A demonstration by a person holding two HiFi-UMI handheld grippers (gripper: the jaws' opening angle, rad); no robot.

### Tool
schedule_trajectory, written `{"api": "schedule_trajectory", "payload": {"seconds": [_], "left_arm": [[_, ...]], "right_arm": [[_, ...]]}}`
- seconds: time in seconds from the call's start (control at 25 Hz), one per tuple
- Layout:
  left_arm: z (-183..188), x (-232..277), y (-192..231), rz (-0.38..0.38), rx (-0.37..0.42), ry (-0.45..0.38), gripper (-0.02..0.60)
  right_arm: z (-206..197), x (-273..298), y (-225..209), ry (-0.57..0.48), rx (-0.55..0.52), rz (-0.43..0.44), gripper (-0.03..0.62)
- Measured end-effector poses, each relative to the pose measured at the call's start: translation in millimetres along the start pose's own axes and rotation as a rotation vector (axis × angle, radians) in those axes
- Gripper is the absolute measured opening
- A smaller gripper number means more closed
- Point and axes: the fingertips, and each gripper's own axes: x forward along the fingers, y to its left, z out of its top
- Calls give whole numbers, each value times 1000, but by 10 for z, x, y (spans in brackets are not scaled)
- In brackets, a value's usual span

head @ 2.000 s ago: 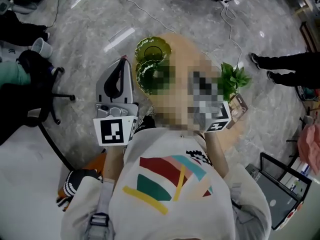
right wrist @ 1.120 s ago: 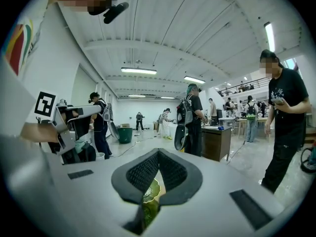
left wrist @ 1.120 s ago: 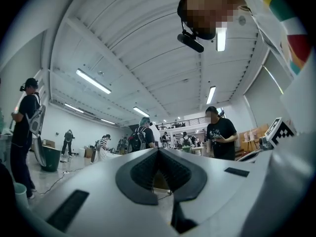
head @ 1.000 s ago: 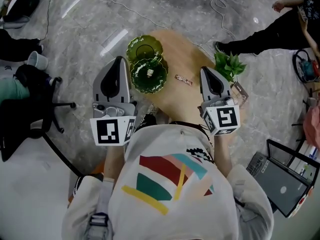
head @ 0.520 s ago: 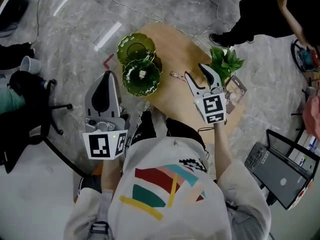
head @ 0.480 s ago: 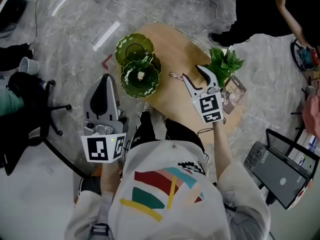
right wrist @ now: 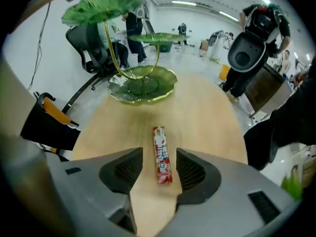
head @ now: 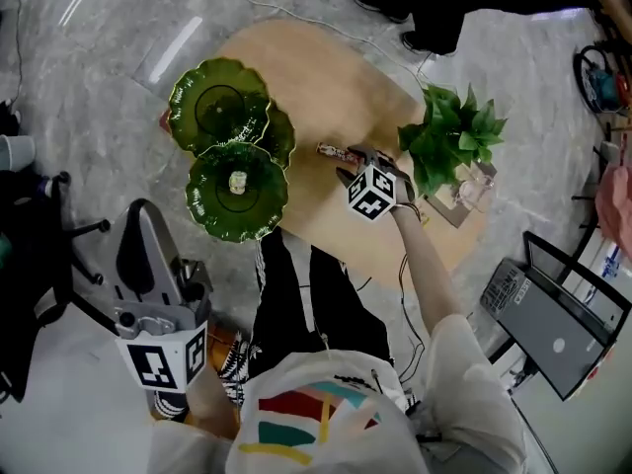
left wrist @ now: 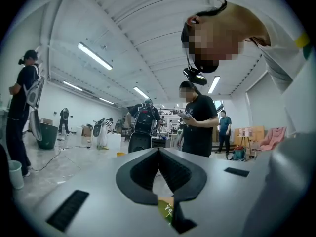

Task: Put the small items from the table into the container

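Red candy stick (right wrist: 162, 154) lay on wooden table (head: 316, 77), framed untouched between wide-spread jaws of right gripper (right wrist: 158, 168), likely for pickup toward green tiered dish (head: 202, 210). Left gripper (left wrist: 159, 154) closed, empty, held aside.

Brought right gripper (right wrist: 159, 157) down over the candy stick (head: 334, 150), opened its jaws astride it, seemingly without touching; lowered left gripper (left wrist: 159, 154) farther from it.

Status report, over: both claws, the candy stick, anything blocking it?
Right claw open, straddling candy stick flat on table, not gripped. Left claw shut, empty, off the table. Nothing blocking.
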Motion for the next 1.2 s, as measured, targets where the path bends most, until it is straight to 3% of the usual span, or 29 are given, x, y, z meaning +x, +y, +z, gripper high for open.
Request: {"api": "schedule_trajectory", "payload": {"seconds": [0.16, 0.28, 0.44, 0.64, 0.92, 1.08, 1.2], "left_arm": [[-206, -7, 171, 44, 27, 18, 8], [-308, -17, 244, 57, 32, 36, 8], [-156, 7, 205, 37, 13, 16, 8], [499, 58, 48, -9, 39, -47, 8], [1384, -17, -334, -103, 57, -149, 8], [1608, -138, -327, -76, 66, -172, 8], [1852, -84, -265, -62, 90, -233, 8]], "right_arm": [[-254, 378, -108, 103, 17, -61, 218], [-283, 444, -38, 140, 39, 34, 125], [-182, 352, -69, 157, 92, 52, 110], [258, -437, -95, 47, 225, -37, 110], [940, -1998, -55, -204, 377, -191, 110], [1049, -2553, 108, -283, 391, -242, 110], [1098, -2733, 81, -314, 380, -269, 110]]}}
